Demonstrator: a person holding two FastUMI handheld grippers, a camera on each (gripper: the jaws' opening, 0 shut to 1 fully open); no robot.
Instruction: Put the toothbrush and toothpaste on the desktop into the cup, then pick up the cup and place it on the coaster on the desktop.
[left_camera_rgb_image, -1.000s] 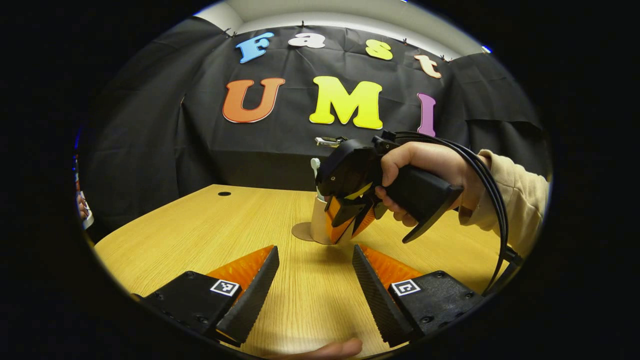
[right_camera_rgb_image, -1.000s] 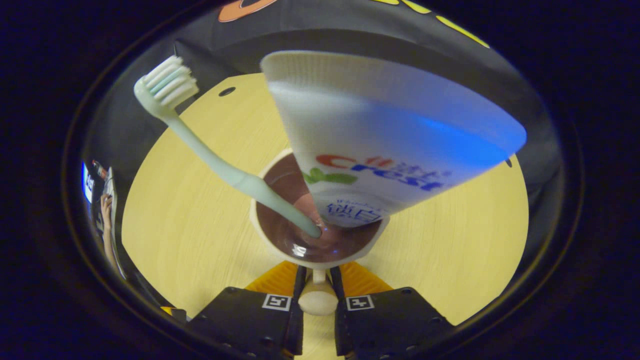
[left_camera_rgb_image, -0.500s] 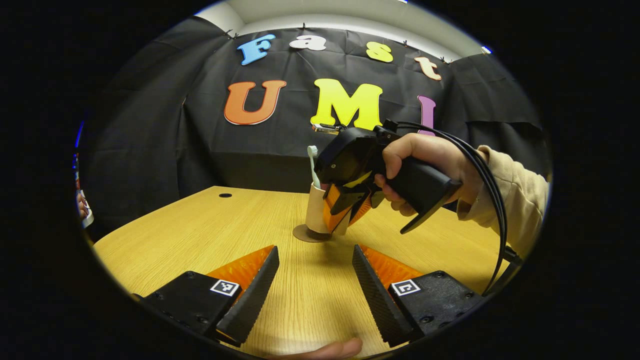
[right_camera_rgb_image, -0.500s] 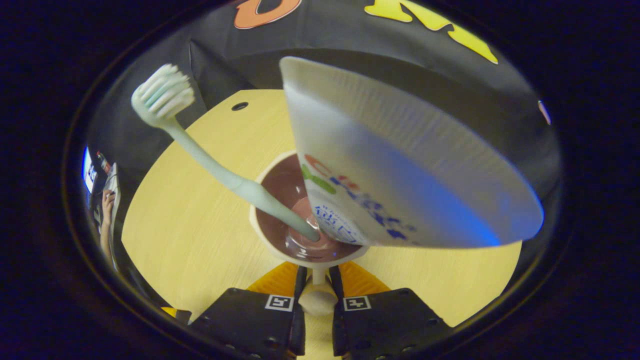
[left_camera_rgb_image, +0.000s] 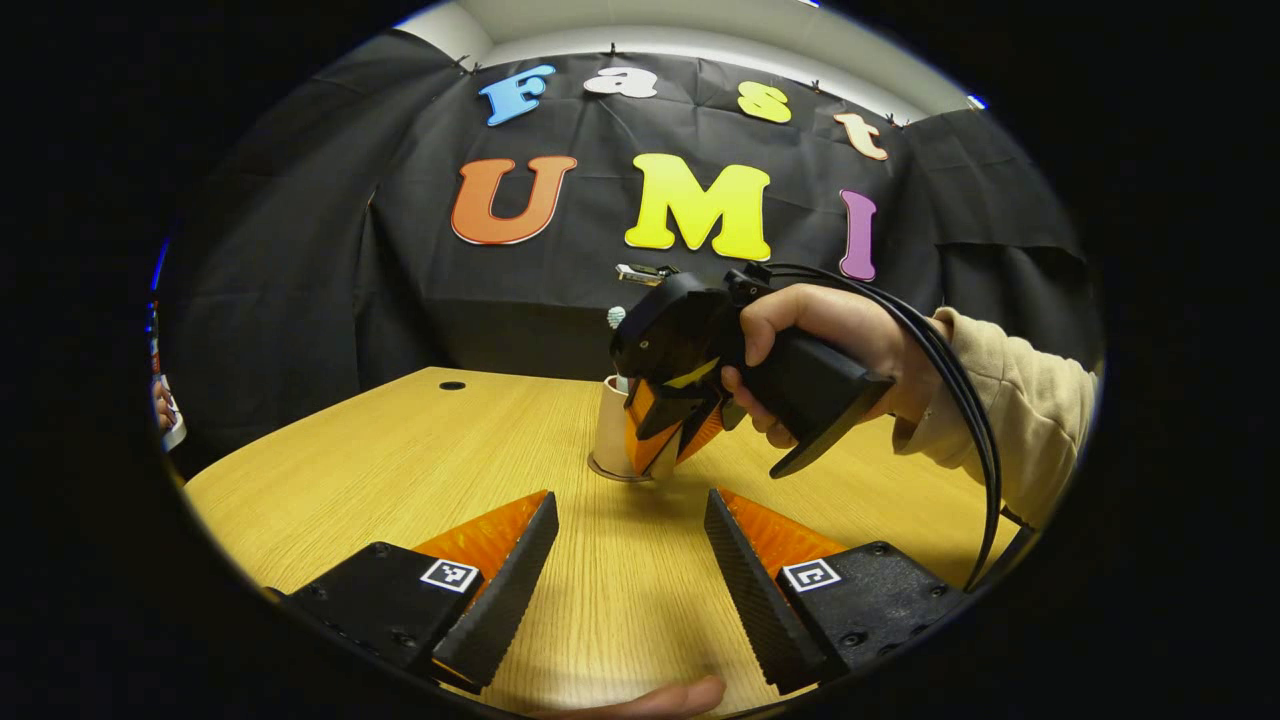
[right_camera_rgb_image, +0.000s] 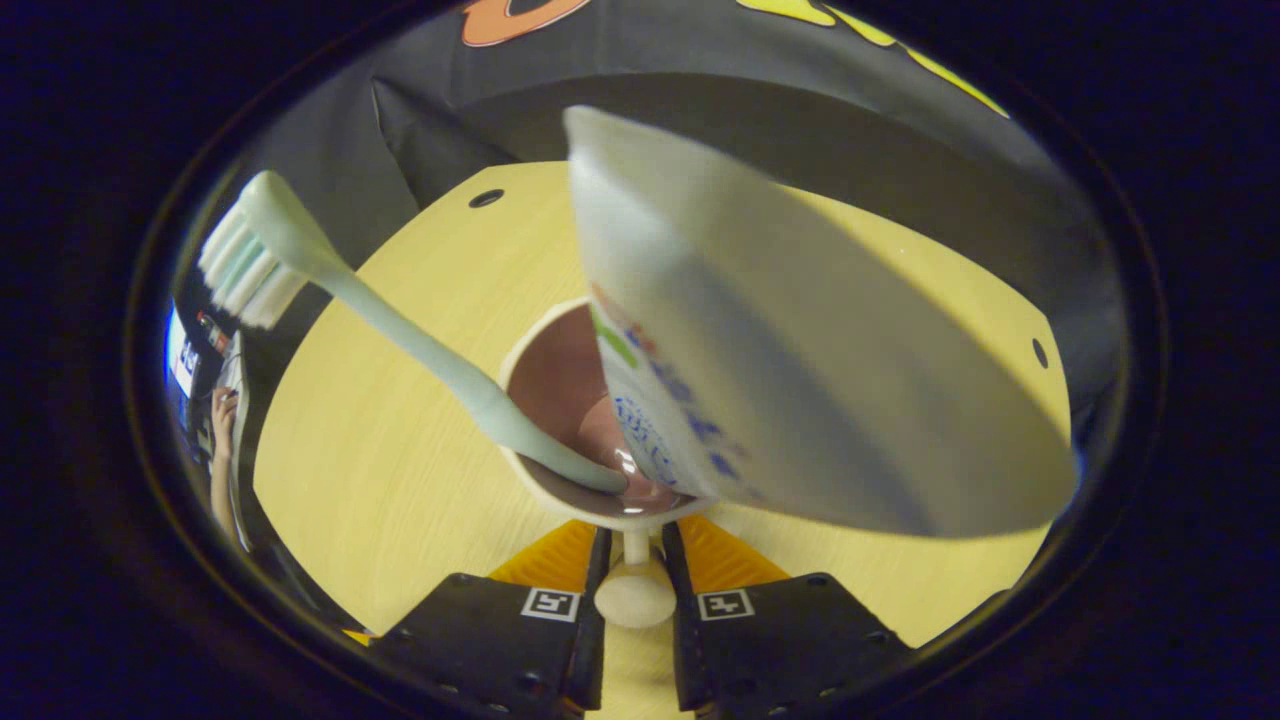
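Note:
A beige cup (left_camera_rgb_image: 610, 432) stands over the round brown coaster (left_camera_rgb_image: 597, 468), of which a thin rim shows at the cup's base. My right gripper (left_camera_rgb_image: 660, 455), held by a hand in a beige sleeve, is shut on the cup's handle (right_camera_rgb_image: 635, 597). In the right gripper view I look down into the cup (right_camera_rgb_image: 545, 385). A pale green toothbrush (right_camera_rgb_image: 400, 335) leans left in it and a white toothpaste tube (right_camera_rgb_image: 800, 350) leans right, both reaching its bottom. The toothbrush head (left_camera_rgb_image: 616, 318) pokes above the cup. My left gripper (left_camera_rgb_image: 628, 565) hovers open over the desk, nearer than the cup.
The wooden desk (left_camera_rgb_image: 400, 470) has a cable hole (left_camera_rgb_image: 450, 385) at its far left and another hole (right_camera_rgb_image: 1040, 352) to the right. A fingertip (left_camera_rgb_image: 680, 695) shows at the bottom edge. A person's arm (right_camera_rgb_image: 218, 450) is beyond the desk's left side.
The right gripper carried the cup left and set it down centred over the coaster. The toothbrush swung further left and the tube leaned right. My left gripper stayed still.

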